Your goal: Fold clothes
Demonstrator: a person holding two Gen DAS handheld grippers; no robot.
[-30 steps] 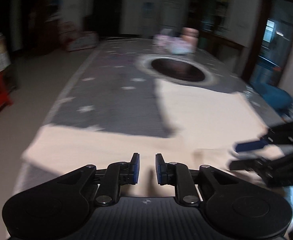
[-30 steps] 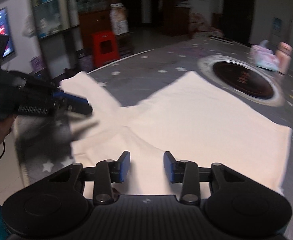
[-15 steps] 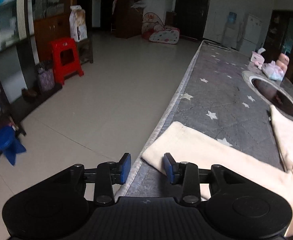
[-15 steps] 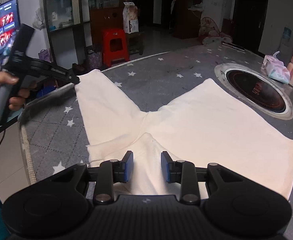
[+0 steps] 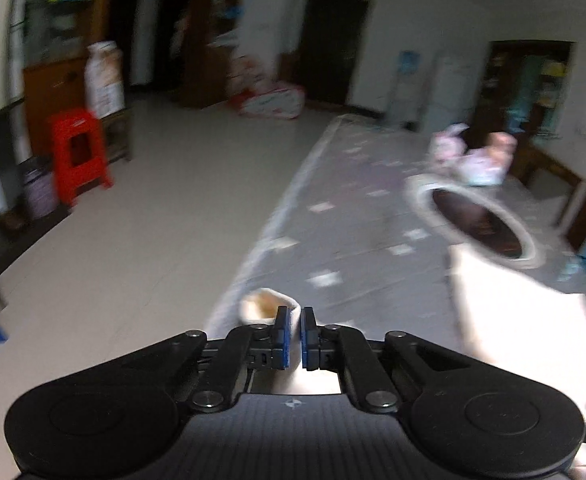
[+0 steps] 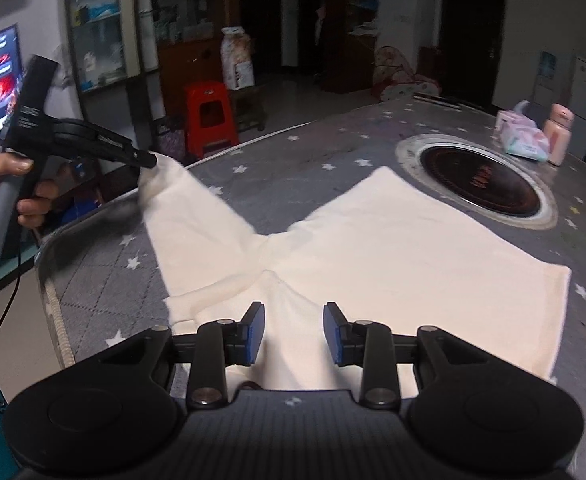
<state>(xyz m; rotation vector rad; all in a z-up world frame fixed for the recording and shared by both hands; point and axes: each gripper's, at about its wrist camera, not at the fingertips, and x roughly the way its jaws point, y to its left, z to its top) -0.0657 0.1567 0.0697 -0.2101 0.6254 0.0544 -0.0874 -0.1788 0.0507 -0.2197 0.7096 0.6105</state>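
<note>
1. Because its jaws stand apart with nothing between them, the right gripper (image 6: 291, 334) hovers released above the near edge of the shirt (image 6: 393, 256), probably waiting to take a hold once the sleeve fold comes over.
2. Shirt: cream, soft knit, matte; the body lies flat on the table (image 6: 293, 160), hem to the right, with creases meeting where sleeve joins body.
3. Sleeve (image 6: 189, 216): a long tapering strip running to the far left; its cuff is raised off the cloth, which suggests a fold inward is being started.
4. Left gripper (image 6: 149, 159): jaws clenched on the cuff, tool held in the person's hand (image 6: 11, 188) beyond the table's left edge. Its own blurred view shows the blue pads nearly together with pale fabric (image 5: 267, 306) bunched at them.
5. Table cover: grey, quilted in diamonds, printed with white stars, edged with cord.
6. Hob (image 6: 479, 180): dark glossy disc in a pale ring, set into the table, just beyond the shirt.
</note>
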